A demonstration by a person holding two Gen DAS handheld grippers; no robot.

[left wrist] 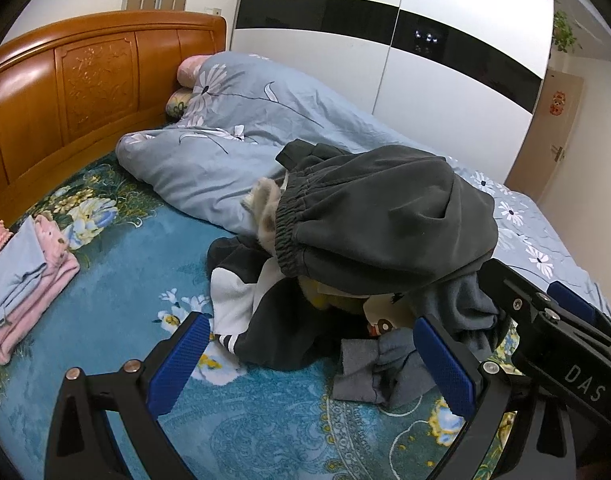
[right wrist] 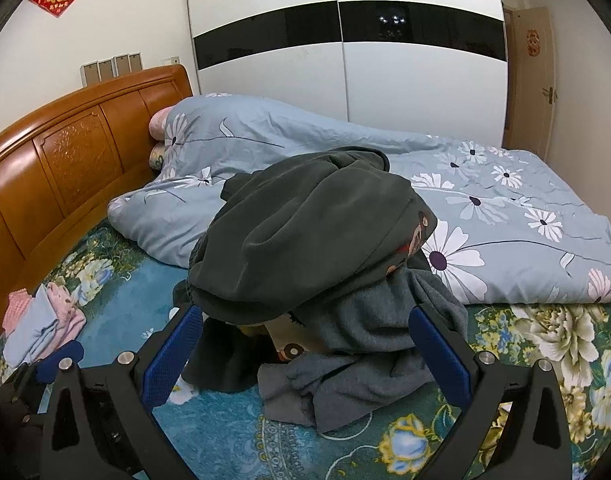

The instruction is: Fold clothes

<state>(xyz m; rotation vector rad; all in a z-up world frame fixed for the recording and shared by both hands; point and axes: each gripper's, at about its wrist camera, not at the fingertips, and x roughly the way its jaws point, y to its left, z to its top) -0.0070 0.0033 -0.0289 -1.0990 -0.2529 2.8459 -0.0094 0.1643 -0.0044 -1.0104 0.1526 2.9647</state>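
Nearest the lens, the left gripper (left wrist: 313,356) and right gripper (right wrist: 305,354) both gape wide and empty over the heap of clothes (left wrist: 369,240) at frame centre, seemingly to pick one, while folded clothes (left wrist: 21,280) wait at left.

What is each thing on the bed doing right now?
Left gripper: open, holding nothing.
Right gripper: open, holding nothing.
Dark trousers: crumpled on top of the pile.
Grey top: unfolded, under the trousers.
Pink and blue clothes: folded, stacked.
Quilt: bunched up.
Wardrobe doors: shut.
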